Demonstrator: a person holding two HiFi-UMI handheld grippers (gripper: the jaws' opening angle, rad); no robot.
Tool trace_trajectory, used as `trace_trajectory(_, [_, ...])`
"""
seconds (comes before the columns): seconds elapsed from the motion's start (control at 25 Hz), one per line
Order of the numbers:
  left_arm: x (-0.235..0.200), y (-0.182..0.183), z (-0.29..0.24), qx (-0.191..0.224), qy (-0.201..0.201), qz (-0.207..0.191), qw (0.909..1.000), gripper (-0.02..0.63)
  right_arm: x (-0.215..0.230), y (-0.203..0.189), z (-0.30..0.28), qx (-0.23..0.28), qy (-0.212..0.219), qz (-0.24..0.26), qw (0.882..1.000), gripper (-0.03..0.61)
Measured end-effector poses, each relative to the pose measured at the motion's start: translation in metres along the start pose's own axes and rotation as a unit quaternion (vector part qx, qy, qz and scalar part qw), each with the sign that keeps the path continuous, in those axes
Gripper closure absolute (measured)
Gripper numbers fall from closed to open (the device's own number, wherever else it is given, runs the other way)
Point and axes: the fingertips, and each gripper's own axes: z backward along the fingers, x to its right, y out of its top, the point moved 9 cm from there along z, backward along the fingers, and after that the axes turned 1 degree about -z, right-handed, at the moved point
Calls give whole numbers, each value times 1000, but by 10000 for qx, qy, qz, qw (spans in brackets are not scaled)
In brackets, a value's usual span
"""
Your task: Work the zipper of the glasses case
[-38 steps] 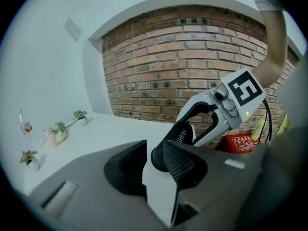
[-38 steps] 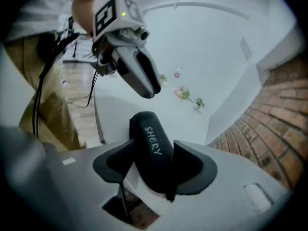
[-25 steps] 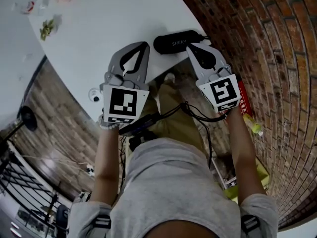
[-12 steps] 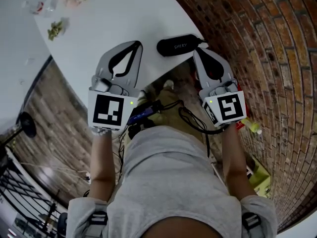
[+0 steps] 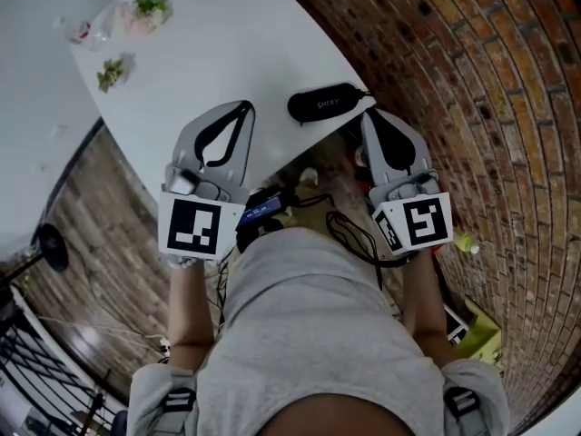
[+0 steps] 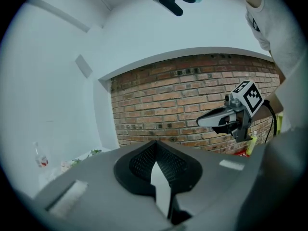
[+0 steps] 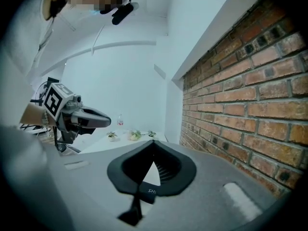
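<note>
- Nearest, the person's grey-shirted torso (image 5: pixel 318 334) filled the low part of the head view, with both forearms reaching forward.
- The left claw (image 5: pixel 245 107) was pressed together with nothing between its jaws. It hung over the desk (image 5: pixel 209 62) near its near edge, to the left of the case.
- The right claw (image 5: pixel 370 116) was also pressed together and pinched nothing. Its tip was just beside the right end of the case, at the desk's corner. In the right gripper view the case's printed side showed below the jaws, not between them.
- The glasses case (image 5: pixel 323 104), black and closed in shape, lay flat on the desk between the two claw tips and slightly beyond them. How far its zipper was run was too small to tell.
- That fitted either a case waiting for its zipper to be drawn or one already drawn back shut.
- Judgement: any pull on the zipper would go best with one claw steadying the case body against the desk. The other would pinch the pull squarely and follow the curve of the seam, since a light case so near the edge could slide off.
- Farther left, small flowers (image 5: pixel 150 7) lay on the desk.
- A brick wall (image 5: pixel 472 80) ran along the right.
</note>
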Motion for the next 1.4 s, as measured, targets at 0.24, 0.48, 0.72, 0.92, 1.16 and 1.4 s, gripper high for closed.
trace_trajectory(0.24, [0, -3, -2, -19, -96, -9, 10000, 601, 1, -3, 2, -26, -125, -171, 9998, 577])
trace_trajectory(0.48, [4, -4, -6, -22, -273, -73, 9996, 601, -2, -3, 3, -25, -196, -200, 9996, 577])
trace_trajectory(0.72, [5, -6, -6, -54, -292, -76, 9995, 601, -4, -4, 4, -34, -254, -230, 9994, 577])
trace_trajectory(0.92, [6, -8, -5, -43, -316, -76, 9995, 601, -6, -6, 6, -68, -282, -254, 9993, 577])
trace_trajectory(1.16, [5, -10, -6, -40, -352, -111, 9993, 601, -9, -6, 5, -91, -300, -207, 9993, 577])
trace_trajectory(1.4, [4, -10, -6, -8, -381, -116, 9992, 601, -11, -7, 6, -121, -326, -224, 9991, 577])
